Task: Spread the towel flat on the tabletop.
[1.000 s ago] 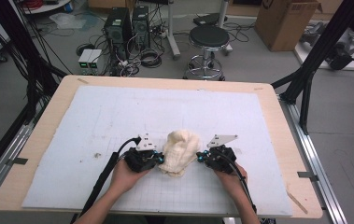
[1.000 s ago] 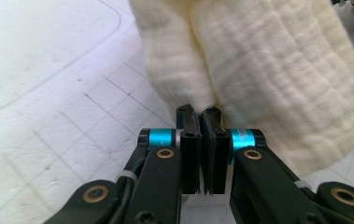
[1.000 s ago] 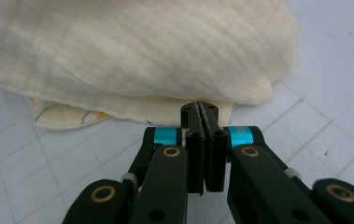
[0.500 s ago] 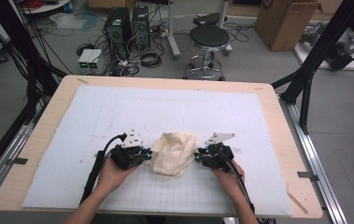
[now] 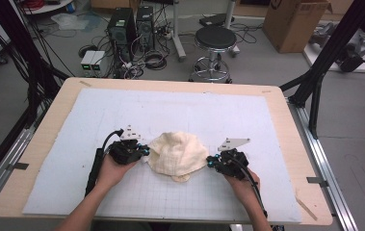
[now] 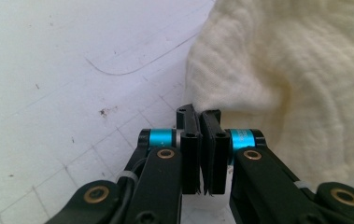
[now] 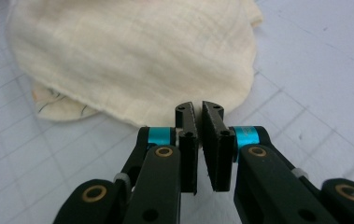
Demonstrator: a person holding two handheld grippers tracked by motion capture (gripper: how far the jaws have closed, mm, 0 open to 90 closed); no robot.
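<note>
Cream muslin cloth (image 5: pixel 177 154), crumpled into a low mound, lies at the centre of the high view, a little below the middle of the white gridded tabletop (image 5: pixel 218 115). The left claw (image 5: pixel 144 151) meets its left edge and the right claw (image 5: pixel 210 162) sits at its lower right edge, each steered by a hand coming up from the bottom of the frame. A second layer (a paler flap) peeks out beneath the mound on its lower side.

In the left gripper view, the left claw (image 6: pixel 201 116) stands at centre with its jaws drawn almost together; the cloth (image 6: pixel 296 79) bulges over the upper right, its hem touching the right jaw tip. Whether any fabric is pinched between them cannot be told from here.

In the right gripper view, the right claw (image 7: pixel 199 111) shows a narrow gap between its jaws, tips at the cloth's (image 7: pixel 132 56) near hem, with nothing visibly caught. A faintly printed under-layer (image 7: pixel 58 106) shows at the left of the frame.

By its look the cloth should be light, limp and loosely woven: it will sag, fold on itself and drag rather than slide as one piece. The surest hold is likely a pinch on the outer hem or a corner, taking a single layer so the folds can fall open.
</note>
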